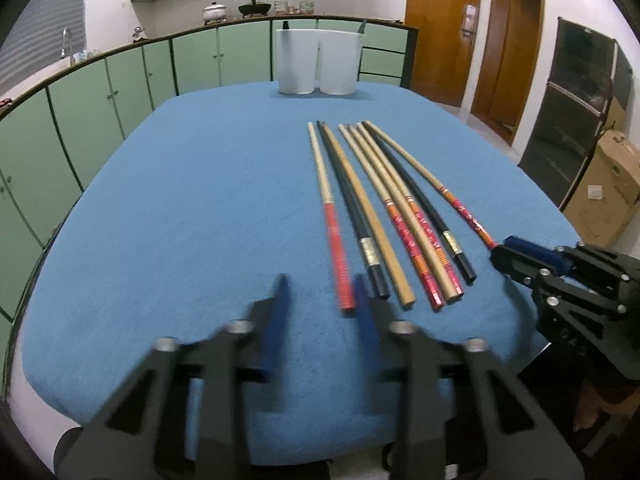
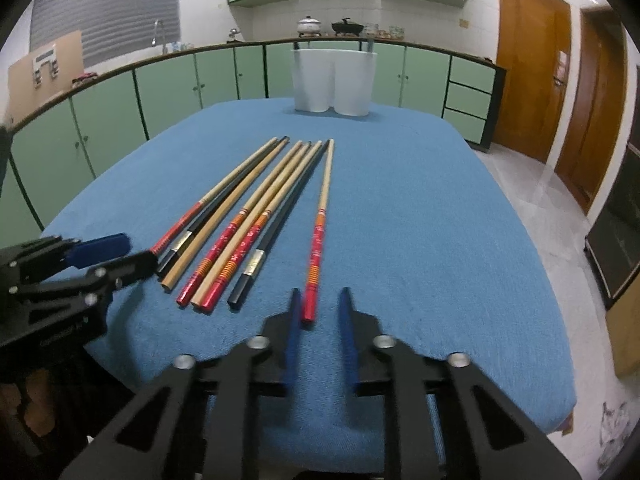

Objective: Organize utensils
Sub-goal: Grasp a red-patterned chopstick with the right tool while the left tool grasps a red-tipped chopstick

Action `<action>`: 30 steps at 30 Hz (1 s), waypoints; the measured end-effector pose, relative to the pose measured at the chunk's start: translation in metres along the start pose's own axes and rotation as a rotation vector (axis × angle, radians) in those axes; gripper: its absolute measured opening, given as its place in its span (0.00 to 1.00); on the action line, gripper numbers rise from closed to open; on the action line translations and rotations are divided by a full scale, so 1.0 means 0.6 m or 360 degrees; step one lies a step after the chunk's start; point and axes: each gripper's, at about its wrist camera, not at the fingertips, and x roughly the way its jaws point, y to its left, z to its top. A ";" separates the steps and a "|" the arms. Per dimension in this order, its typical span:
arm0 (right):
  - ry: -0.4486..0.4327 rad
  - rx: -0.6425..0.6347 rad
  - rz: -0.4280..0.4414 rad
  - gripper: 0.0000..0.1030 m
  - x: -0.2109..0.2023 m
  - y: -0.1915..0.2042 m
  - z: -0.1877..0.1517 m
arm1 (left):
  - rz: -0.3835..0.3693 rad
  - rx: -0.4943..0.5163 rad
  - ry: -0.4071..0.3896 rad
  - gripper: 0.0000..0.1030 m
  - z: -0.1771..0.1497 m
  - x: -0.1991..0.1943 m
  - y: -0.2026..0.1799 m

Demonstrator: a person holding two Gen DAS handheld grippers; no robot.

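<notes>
L gripper (image 1: 320, 296): jaws stand apart, moderately wide, blurred in its own cam, nothing clamped. They sit low over the blue-covered table (image 1: 200, 200). The butt of a red-handled chopstick (image 1: 338, 256) lies just inside the R-hand finger of these jaws; can't tell if it touches. The L-hand finger has only bare cloth beside it.

Ahead and to the R of these jaws: the rest of the chopsticks (image 1: 400, 220) lie flat in a loose fan, butts toward the jaws, tips pointing away. They are a mix of black w/ a silver band, plain wood, and red-patterned.

R gripper (image 2: 320, 304): jaws also apart, a narrower gap, gripping nothing. The butt of an orange-and-red chopstick (image 2: 318, 248) lies btwn the fingertips, closer to the L-hand finger, w/ a clear gap to the R-hand one. This stick lies slightly apart from the fan, which is to the L of these jaws.

Far ahead of both jaws, at the table's far edge, stands a white two-lobed holder (image 1: 316, 62), upright, well apart from the sticks.
</notes>
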 end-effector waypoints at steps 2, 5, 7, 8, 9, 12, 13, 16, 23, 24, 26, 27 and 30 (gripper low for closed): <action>-0.0003 -0.0004 0.0002 0.07 -0.001 0.002 0.000 | -0.0019 -0.0010 -0.0007 0.05 0.001 0.000 0.000; -0.0014 0.0020 0.0012 0.07 -0.008 -0.002 0.002 | -0.0024 -0.0047 -0.0044 0.05 0.002 -0.011 0.007; -0.0026 0.0033 0.0018 0.07 -0.015 -0.005 0.005 | -0.0035 -0.0069 -0.0061 0.05 0.007 -0.018 0.012; -0.0033 0.0042 0.0024 0.07 -0.019 -0.006 0.006 | -0.0041 -0.0083 -0.0075 0.05 0.010 -0.026 0.013; -0.0040 0.0048 0.0028 0.07 -0.023 -0.007 0.009 | -0.0047 -0.0091 -0.0084 0.05 0.011 -0.030 0.014; -0.0070 0.0056 0.0043 0.07 -0.041 -0.007 0.018 | -0.0056 -0.0115 -0.0113 0.05 0.021 -0.050 0.016; -0.0087 0.0061 0.0051 0.07 -0.051 -0.007 0.025 | -0.0062 -0.0121 -0.0124 0.05 0.026 -0.057 0.016; -0.0134 0.0069 0.0063 0.07 -0.076 -0.011 0.042 | -0.0062 -0.0152 -0.0171 0.05 0.043 -0.084 0.023; -0.0242 0.0093 0.0083 0.07 -0.133 -0.028 0.112 | -0.0044 -0.0142 -0.0262 0.05 0.094 -0.131 0.034; -0.0244 0.0091 0.0082 0.07 -0.132 -0.030 0.118 | -0.0035 -0.0135 -0.0287 0.05 0.101 -0.137 0.035; -0.0249 0.0116 0.0082 0.07 -0.128 -0.037 0.116 | -0.0030 -0.0135 -0.0302 0.05 0.105 -0.141 0.038; -0.0223 0.0132 0.0097 0.08 -0.120 -0.040 0.107 | -0.0029 -0.0145 -0.0302 0.05 0.105 -0.140 0.041; -0.0119 0.0141 0.0112 0.10 -0.084 -0.034 0.062 | -0.0040 -0.0165 -0.0274 0.05 0.099 -0.133 0.045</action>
